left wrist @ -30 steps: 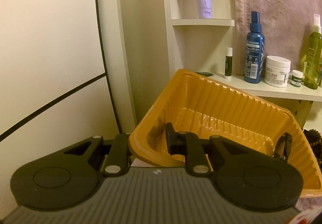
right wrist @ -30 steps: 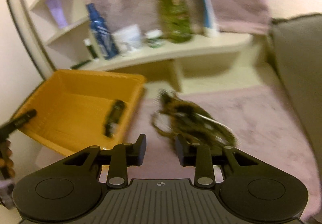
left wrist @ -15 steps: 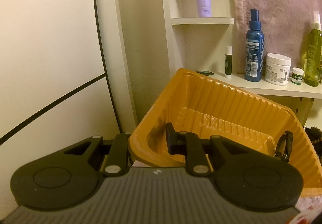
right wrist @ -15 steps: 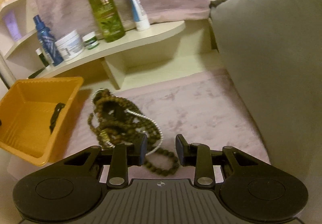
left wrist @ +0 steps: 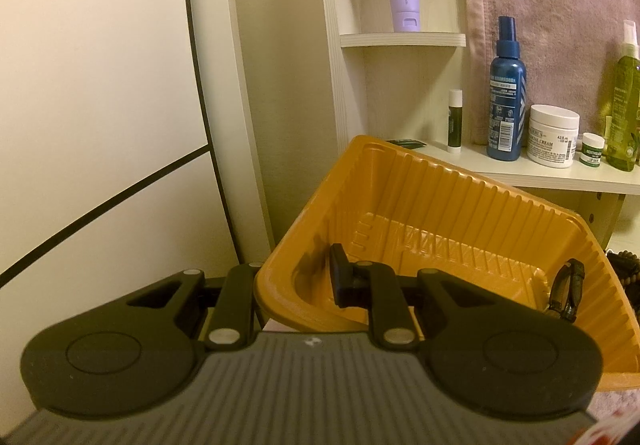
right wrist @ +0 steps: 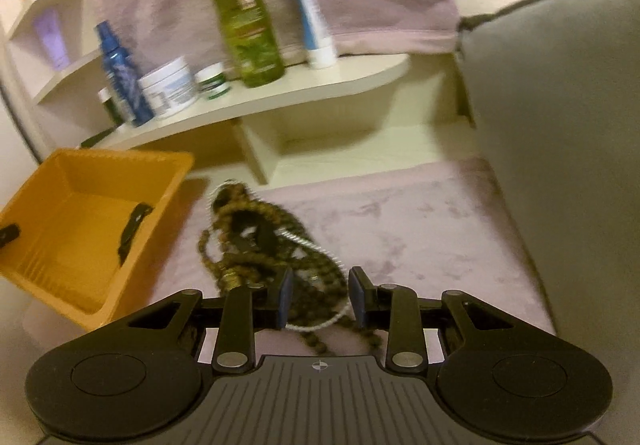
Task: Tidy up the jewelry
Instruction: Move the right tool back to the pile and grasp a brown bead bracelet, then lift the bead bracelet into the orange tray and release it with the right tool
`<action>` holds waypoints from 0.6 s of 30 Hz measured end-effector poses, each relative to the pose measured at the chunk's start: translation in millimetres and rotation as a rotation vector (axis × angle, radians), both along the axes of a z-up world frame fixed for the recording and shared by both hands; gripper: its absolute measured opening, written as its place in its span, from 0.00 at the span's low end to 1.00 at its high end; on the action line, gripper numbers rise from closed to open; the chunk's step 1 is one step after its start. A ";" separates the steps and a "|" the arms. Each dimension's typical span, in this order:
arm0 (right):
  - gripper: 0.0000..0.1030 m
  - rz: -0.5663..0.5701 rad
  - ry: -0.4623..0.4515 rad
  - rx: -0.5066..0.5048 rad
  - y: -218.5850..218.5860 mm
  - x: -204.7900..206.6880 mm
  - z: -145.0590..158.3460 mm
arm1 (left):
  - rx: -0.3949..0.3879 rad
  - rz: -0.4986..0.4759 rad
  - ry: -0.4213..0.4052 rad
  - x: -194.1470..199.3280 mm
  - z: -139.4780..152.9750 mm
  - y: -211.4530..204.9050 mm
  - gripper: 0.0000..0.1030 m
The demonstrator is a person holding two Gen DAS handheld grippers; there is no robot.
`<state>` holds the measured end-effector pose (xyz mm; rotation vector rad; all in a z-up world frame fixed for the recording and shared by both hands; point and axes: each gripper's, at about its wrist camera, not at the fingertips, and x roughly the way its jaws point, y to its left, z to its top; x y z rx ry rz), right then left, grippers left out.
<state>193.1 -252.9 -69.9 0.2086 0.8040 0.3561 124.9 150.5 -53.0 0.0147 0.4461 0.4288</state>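
Observation:
My left gripper (left wrist: pixel 296 285) is shut on the near-left rim of an orange plastic tray (left wrist: pixel 460 201), one finger inside and one outside, holding it tilted. A black bracelet (left wrist: pixel 564 291) lies in the tray's right corner; it also shows in the right wrist view (right wrist: pixel 130 231), as does the tray (right wrist: pixel 52 241). A pile of brown bead necklaces with a silver chain (right wrist: pixel 260 241) lies on the pink cloth just right of the tray. My right gripper (right wrist: pixel 320 299) is open, its fingers on either side of the pile's near end, which shows in the gap between them.
A cream shelf (right wrist: pixel 304 93) behind holds a blue spray bottle (left wrist: pixel 506 101), a white cream jar (left wrist: pixel 554 141), a green bottle (right wrist: pixel 246 25) and a tube (right wrist: pixel 308 5). A grey cushion (right wrist: pixel 560 125) stands on the right. A white wall panel (left wrist: pixel 100 85) is on the left.
My right gripper has swung over the cloth and come down close over the bead pile. The left gripper keeps its hold on the tray, almost still.

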 end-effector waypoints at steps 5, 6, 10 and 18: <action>0.32 0.054 -0.010 -0.032 16.1 1.5 -8.7 | 0.000 0.001 0.000 -0.2 -0.2 0.2 0.17; 0.32 0.058 -0.011 -0.034 18.4 2.8 -10.7 | 0.000 0.001 0.000 -0.2 -0.1 0.0 0.17; 0.29 0.063 -0.024 -0.047 24.5 7.8 -17.3 | -0.001 0.001 0.000 -0.4 0.0 0.3 0.17; 0.07 0.103 -0.186 -0.031 26.5 -10.1 6.6 | -0.001 0.001 -0.001 -0.4 -0.1 0.9 0.17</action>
